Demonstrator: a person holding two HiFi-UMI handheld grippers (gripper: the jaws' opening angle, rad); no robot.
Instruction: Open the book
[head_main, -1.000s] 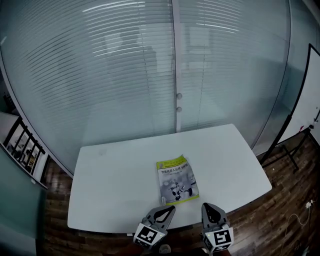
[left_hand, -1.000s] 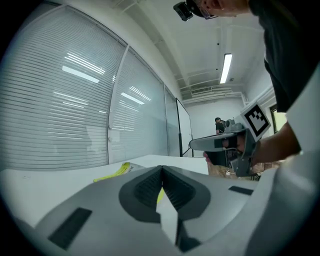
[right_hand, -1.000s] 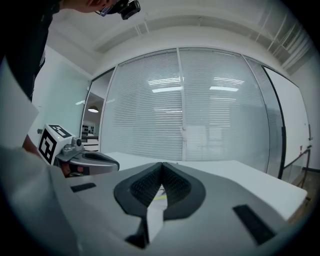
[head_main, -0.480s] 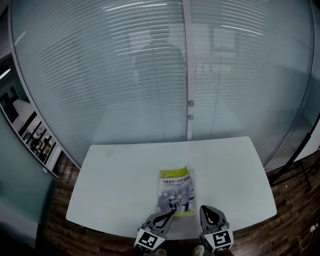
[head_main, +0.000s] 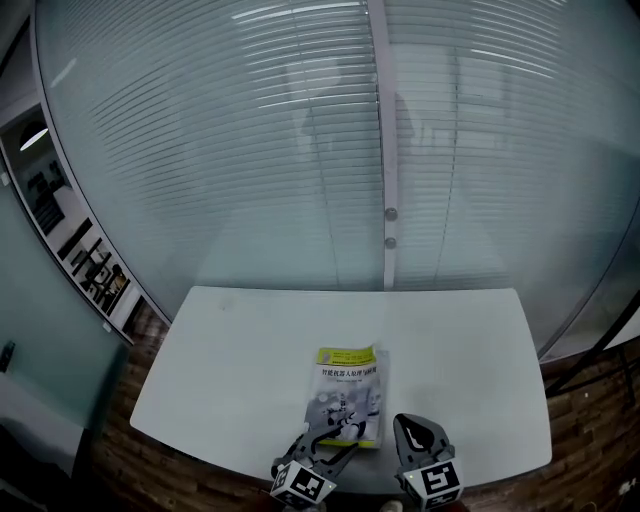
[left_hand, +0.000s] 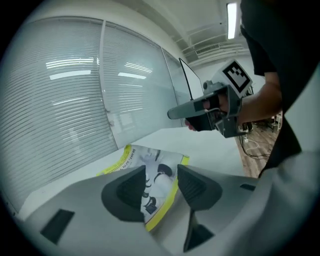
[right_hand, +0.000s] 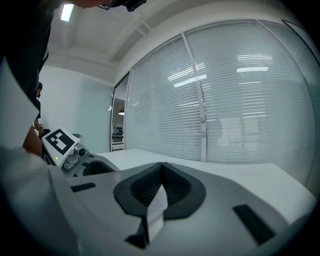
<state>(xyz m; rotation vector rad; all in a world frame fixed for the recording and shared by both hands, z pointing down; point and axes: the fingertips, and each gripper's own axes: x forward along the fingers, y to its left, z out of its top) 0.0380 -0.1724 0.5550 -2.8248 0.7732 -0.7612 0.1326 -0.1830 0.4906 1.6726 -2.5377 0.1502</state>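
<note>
The book (head_main: 348, 395) lies closed and flat, front cover up, on the white table (head_main: 230, 350), toward the table's near edge and roughly midway along it. Its yellow-green title band is on the side away from the person, and its yellow border runs along the near and right edges. No cover or page is lifted, so judging by this the opening itself has not begun; the work so far is only the approach.

Just at the book's near edge sits the left gripper (head_main: 328, 447), tilted down toward the cover. Its jaws are opening. In the left gripper view the book's near corner shows through the gap between the pads, but neither pad presses on it, so nothing is gripped yet.

Just to the right of the book's near corner, the right gripper (head_main: 416, 436) hovers over the table with its jaws together and nothing between them. In its own view it looks level across the tabletop, past the book, not at it.

Beyond the book's far edge the table runs to a glass wall with blinds (head_main: 300, 150).

What is left appears to be everything that matters: getting a jaw under or onto the cover's free edge, lifting it and folding it over. The spine side cannot be told for certain from these views.
</note>
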